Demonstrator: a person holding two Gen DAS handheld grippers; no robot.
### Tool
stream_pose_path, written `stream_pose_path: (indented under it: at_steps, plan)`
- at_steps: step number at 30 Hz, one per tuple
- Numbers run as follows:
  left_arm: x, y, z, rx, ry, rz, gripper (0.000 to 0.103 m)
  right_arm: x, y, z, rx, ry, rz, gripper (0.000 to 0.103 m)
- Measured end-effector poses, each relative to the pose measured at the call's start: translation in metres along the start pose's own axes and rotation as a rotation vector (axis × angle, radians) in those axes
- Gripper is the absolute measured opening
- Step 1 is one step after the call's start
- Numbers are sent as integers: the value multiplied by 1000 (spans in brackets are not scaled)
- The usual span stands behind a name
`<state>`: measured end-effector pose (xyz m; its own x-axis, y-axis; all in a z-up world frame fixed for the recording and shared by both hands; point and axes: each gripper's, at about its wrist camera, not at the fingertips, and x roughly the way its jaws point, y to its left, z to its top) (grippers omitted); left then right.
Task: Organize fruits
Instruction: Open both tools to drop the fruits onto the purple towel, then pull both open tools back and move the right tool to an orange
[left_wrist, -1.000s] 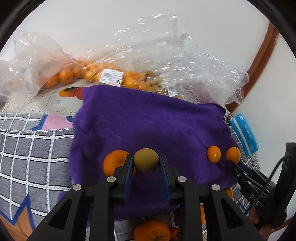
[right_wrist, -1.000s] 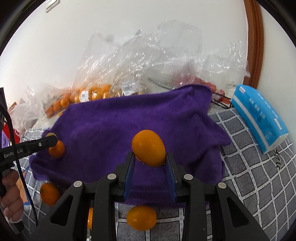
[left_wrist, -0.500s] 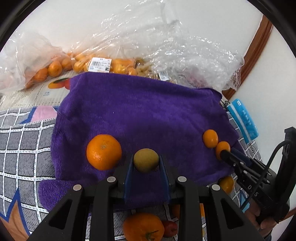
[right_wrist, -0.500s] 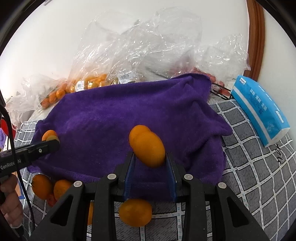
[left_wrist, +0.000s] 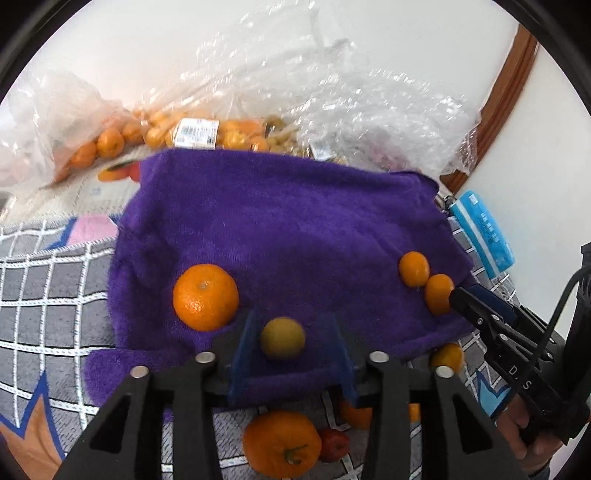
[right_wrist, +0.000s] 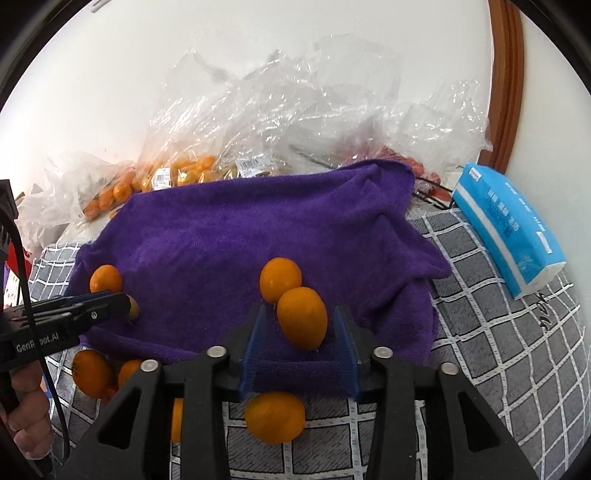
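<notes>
Resting on the purple towel (left_wrist: 295, 229) near its front edge, a yellow-green fruit (left_wrist: 282, 338) sits between the left gripper (left_wrist: 291, 347) jaws, which have just been opening and stand clear of it. Right gripper (right_wrist: 300, 341) likewise parted around an oval orange fruit (right_wrist: 302, 317), near the towel's front-right corner.

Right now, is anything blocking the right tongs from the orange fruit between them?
Nothing visible. The orange fruit lies on the purple towel inside the right tongs, whose jaws have just been opening and no longer press it. Another orange fruit touches it behind.
</notes>
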<state>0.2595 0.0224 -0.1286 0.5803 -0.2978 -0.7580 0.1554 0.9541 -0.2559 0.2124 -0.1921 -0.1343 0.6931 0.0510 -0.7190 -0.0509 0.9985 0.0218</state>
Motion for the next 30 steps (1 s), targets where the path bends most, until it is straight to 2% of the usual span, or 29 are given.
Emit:
stream_pose_path:
  at_steps: [5,12,17,23,30]
  plan:
    - [-27,0,-3,13,-58,13,48,-17,8,0,-8,-27,-28,45]
    - [-50,17,-17,-37,-78,41,48,-37,20,-6,-10,-57,-36,45]
    - [-64,31,-35,-39,-101,102,48,-43,28,-15,-11,-62,-44,45]
    - [-76,44,-53,-67,-105,79,48,-50,41,-28,-28,-82,-61,45]
    - [-81,50,-69,-78,-110,63,48,-46,42,-41,-14,-45,-26,45]
